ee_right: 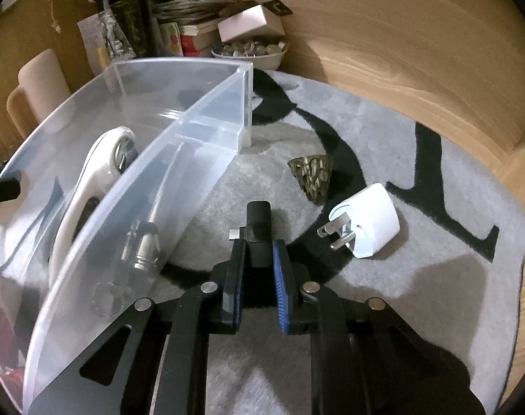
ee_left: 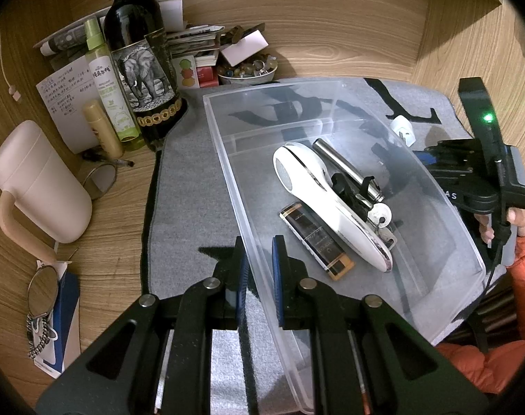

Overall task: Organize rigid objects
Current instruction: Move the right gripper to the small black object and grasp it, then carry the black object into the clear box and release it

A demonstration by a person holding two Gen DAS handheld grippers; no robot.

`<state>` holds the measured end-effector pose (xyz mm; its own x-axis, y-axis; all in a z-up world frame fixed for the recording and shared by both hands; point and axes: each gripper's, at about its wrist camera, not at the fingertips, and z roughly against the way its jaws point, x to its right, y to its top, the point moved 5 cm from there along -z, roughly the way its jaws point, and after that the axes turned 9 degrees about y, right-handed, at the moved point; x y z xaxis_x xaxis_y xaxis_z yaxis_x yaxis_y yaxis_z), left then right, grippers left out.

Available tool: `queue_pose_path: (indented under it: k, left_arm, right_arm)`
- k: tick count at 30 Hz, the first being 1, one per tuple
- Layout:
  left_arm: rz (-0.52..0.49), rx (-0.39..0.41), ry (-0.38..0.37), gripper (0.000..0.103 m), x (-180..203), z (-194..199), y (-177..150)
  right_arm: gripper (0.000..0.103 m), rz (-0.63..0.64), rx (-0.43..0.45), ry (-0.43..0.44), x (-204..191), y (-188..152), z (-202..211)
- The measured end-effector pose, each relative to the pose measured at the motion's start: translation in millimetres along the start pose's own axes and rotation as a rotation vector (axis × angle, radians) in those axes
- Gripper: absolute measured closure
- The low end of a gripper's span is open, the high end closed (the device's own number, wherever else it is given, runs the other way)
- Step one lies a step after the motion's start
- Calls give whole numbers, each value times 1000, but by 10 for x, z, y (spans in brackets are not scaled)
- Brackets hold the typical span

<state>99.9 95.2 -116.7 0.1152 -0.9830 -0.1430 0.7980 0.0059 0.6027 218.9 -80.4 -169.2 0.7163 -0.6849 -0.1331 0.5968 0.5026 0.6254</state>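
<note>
Clutter lines the far left of the wooden desk (ee_left: 331,27): a pink jug (ee_left: 37,186), a green spray bottle (ee_left: 106,83) and a dark wine bottle (ee_left: 138,52). The left gripper (ee_left: 259,259) angles downward, its pads clamped on the near wall of the clear plastic bin (ee_left: 445,214), which sits on a grey mat (ee_right: 435,294). Inside the bin lie a white handheld device (ee_left: 317,193), a metal tube (ee_left: 345,169) and a black-and-gold case (ee_left: 317,238). Right of the bin, the right gripper (ee_right: 257,242) tilts down, jaws pinched on a small black adapter (ee_right: 259,224) on the mat. Further right lie a brass cone (ee_right: 312,176) and a white plug (ee_right: 366,221).
</note>
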Motion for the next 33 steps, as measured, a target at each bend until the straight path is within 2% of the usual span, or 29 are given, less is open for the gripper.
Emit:
queue_pose_path:
  k: [22,33]
  left_arm:
    - [-1,0,1,92,1,0,2]
    - [-2,0,3,92,4,1,4]
  right_arm:
    - [89,85,229,14,-428,349,845]
    - [89,150,250,67,-741,408,876]
